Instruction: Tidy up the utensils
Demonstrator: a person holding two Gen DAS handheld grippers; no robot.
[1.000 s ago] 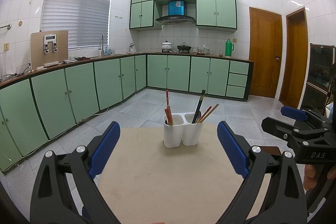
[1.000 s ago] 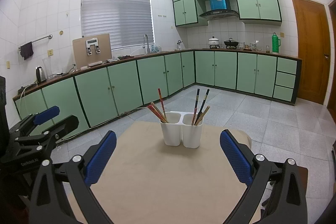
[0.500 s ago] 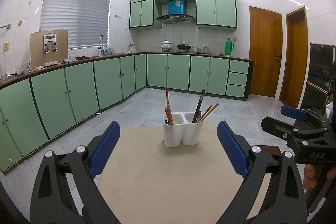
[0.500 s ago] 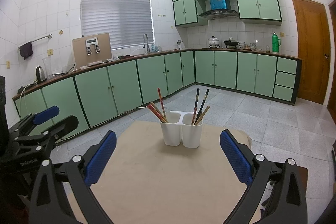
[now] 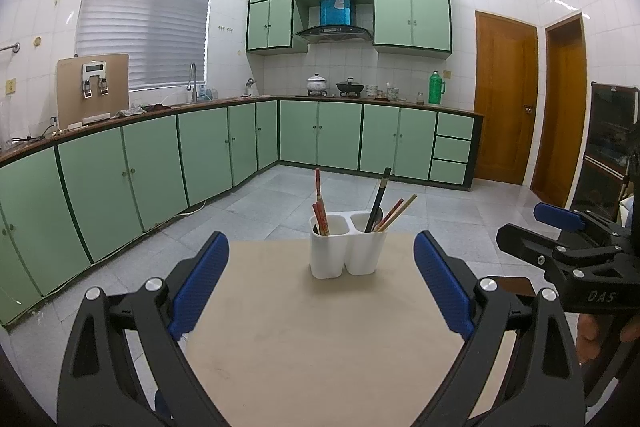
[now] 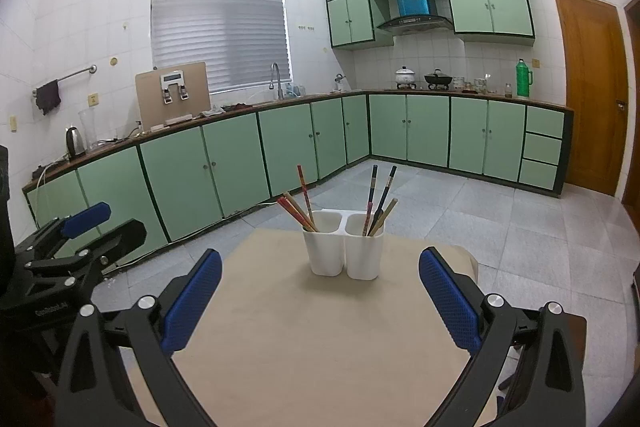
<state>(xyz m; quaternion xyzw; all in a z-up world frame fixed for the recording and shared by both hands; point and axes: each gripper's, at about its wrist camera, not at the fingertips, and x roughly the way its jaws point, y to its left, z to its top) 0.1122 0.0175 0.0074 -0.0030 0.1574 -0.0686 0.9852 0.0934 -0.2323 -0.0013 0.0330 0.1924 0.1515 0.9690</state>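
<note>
— Why does the holder sit so far out on the table point(image 5: 320, 367)?

— The white two-cup holder point(image 5: 347, 246) stands upright near the far edge, about midway along it, probably so both grippers face it squarely. Reddish chopsticks point(image 5: 320, 205) lean in its left cup; dark and pale chopsticks point(image 5: 380, 199) lean in the right, so the sorting looks largely done.

— And the grippers?

— The left gripper point(image 5: 321, 287) hangs level over the near edge, jaws wide and holding nothing, aimed at the holder. The right gripper point(image 6: 320, 297) matches it, spread wide and bare, well short of the cups.
</note>
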